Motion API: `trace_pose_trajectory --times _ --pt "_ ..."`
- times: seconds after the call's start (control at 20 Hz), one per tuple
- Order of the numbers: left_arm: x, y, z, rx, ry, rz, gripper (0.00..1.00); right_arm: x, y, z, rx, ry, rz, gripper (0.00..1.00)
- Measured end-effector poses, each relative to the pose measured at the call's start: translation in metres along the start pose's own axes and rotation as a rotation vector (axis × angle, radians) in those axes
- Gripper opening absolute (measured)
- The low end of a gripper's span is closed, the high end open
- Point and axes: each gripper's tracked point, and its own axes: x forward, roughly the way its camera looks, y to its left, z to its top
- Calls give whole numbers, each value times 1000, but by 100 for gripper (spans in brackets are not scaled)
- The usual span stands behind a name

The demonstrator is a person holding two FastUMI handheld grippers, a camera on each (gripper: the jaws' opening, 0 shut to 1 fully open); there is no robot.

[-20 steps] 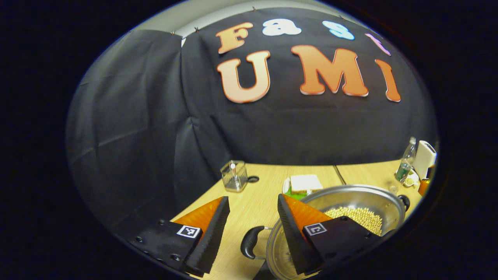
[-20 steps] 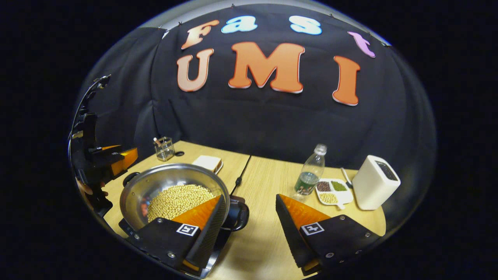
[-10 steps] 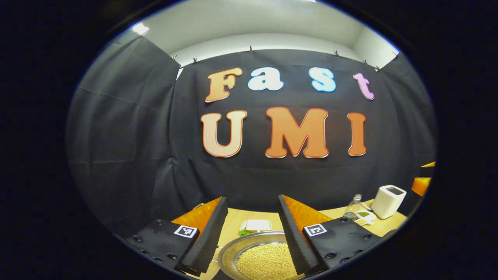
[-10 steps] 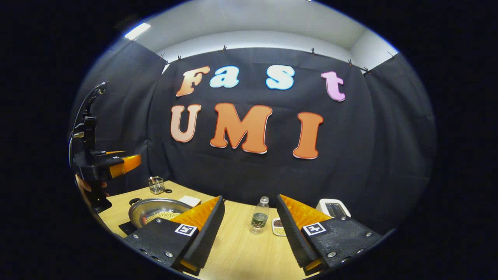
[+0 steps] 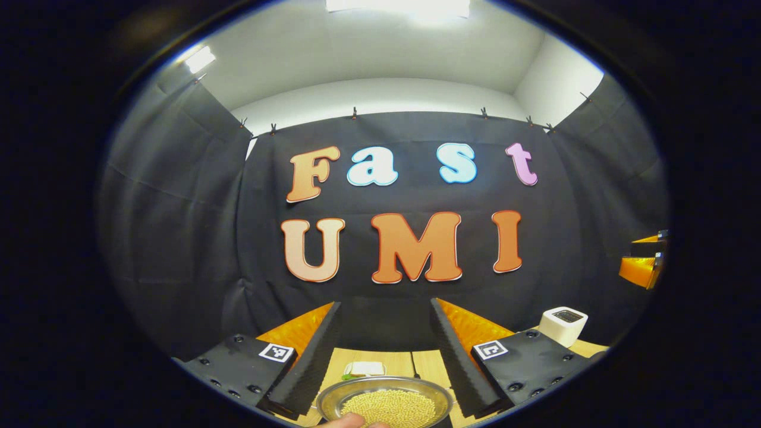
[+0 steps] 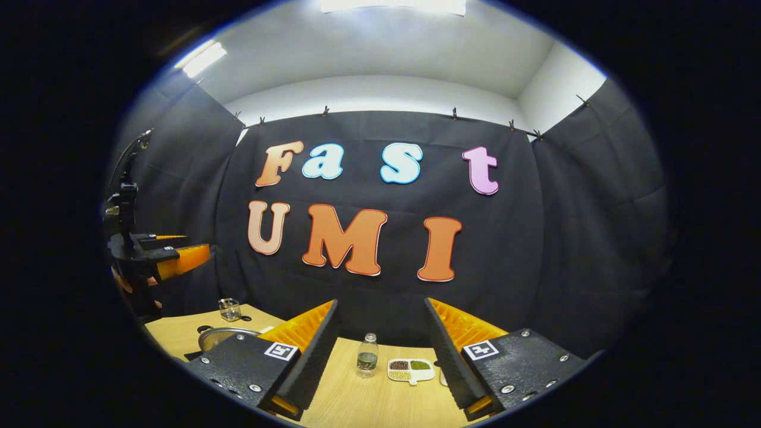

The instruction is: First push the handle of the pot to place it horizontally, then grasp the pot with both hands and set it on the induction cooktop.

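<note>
1. In the left gripper view, the left hand-held gripper (image 5: 380, 348) sits at the bottom centre of the frame, its two fingers spread wide apart with nothing between them
2. Below that gap, at the bottom edge of the frame, lies the round silver metal pot (image 5: 385, 397), filled with pale yellow beans (image 5: 387, 408); a fingertip (image 5: 342, 422) shows at the very bottom edge just in front of its rim
3. The pot rests on the light wooden surface (image 5: 428, 362), with a small white block (image 5: 365, 368) just behind it and a white box-shaped container with a dark slotted top (image 5: 563, 324) at the lower right of the frame
4. In the right gripper view, the right hand-held gripper (image 6: 380, 345) is likewise wide open and empty at the bottom centre
5. Between its fingers stand a clear plastic bottle (image 6: 367, 355) and, beside it, a white divided dish of coloured grains (image 6: 410, 370)
6. At the lower left of this frame the pot's rim peeks out behind the left finger, with a small clear glass holder (image 6: 229, 309) behind it
7. The left hand-held gripper appears at the left edge of that frame, held up above the surface
8. A black cloth wall (image 6: 565, 238) encloses the booth, clipped below a white wall and a ceiling with bright light panels (image 6: 392, 6)
</note>
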Motion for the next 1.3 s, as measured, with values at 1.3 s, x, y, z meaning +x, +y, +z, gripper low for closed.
trace_pose_trajectory --times 1.3 --pt "-48 -7 103 -63 -172 32 98 -11 -6 68 20 -154 46 95"
